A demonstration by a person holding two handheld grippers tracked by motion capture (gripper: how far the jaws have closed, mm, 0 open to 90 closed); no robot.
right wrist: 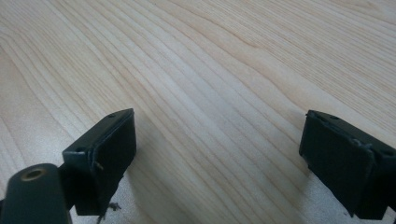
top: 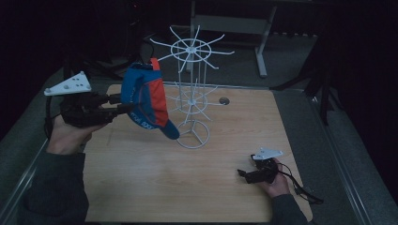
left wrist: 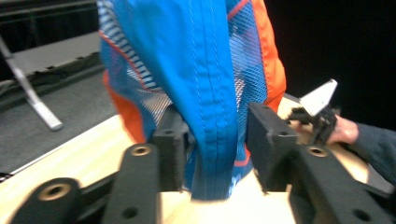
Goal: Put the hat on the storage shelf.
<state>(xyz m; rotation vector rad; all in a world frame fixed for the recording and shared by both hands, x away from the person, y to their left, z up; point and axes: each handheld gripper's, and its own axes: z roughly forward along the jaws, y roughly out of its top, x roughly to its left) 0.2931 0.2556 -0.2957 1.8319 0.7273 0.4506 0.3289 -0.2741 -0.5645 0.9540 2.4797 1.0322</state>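
The blue-and-orange cap (top: pixel 146 101) hangs on the near-left side of the white wire hat stand (top: pixel 191 89), draped from a prong of the stand's upper wheel with its long axis running steeply down, crown up by the wheel and brim tip low beside the stand's ring base. The left gripper (top: pixel 126 104) sits just to the left of the stand, level with the cap's middle and pointing straight at it. In the left gripper view the cap's blue seamed panel (left wrist: pixel 205 93) falls between the two black jaws, which stand part-way apart; the fabric lies against the left jaw while a gap shows at the right one, so the cloth looks released rather than pinched. The right gripper (top: pixel 245 174) rests on the wooden table (top: pixel 187 187), well off to the near-right of the stand, its jaws spread wide over bare wood (right wrist: pixel 215 93). The left hand is by far the nearer, and pulling straight back from the stand should clear the cap.
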